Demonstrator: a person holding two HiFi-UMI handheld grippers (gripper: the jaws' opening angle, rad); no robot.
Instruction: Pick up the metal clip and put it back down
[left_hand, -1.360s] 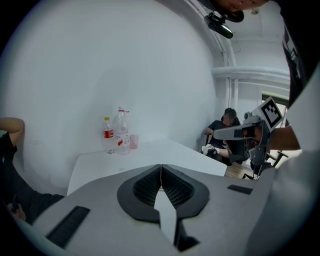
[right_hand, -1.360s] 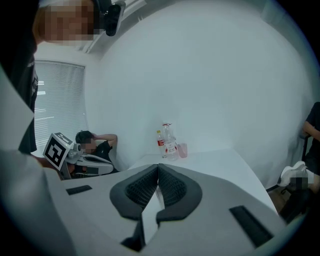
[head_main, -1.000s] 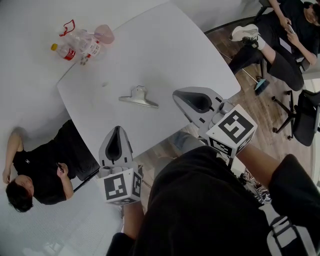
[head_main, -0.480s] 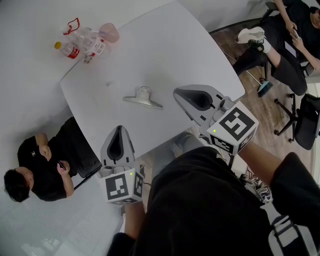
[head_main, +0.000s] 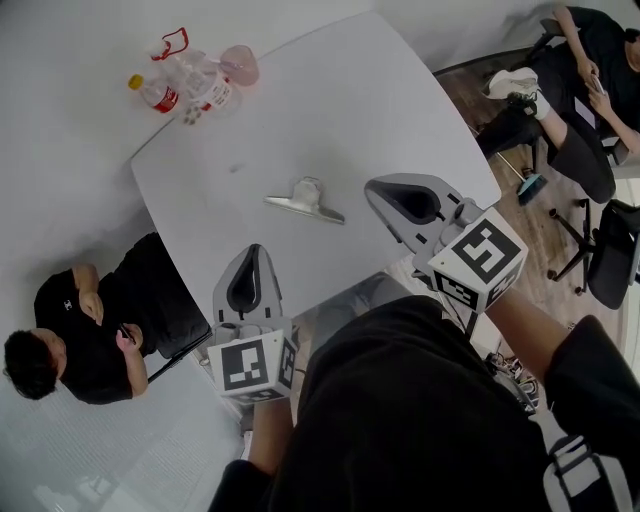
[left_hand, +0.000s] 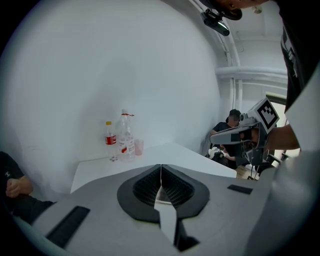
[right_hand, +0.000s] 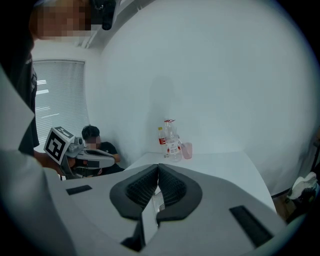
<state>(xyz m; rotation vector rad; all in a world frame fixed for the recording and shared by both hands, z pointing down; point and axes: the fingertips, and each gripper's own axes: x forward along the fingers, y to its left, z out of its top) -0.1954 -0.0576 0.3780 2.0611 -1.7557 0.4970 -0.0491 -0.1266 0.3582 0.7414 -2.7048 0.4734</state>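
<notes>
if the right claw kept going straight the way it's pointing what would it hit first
Probably the bare white table, since the right claw tilts downward; the metal clip lies a little off its line, though depth is unclear.

Surface (head_main: 340, 110): metal clip (head_main: 305, 197) near the middle. Bottles (head_main: 190, 82) at the far left corner, cup (head_main: 241, 64) just right of them. Left gripper (head_main: 253, 256) at the near edge; right gripper (head_main: 385, 192) right of the clip. Seated person (head_main: 90, 330) left of the surface.

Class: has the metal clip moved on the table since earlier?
No. The metal clip keeps its place on the table relative to the bottles; only the view shifted.
</notes>
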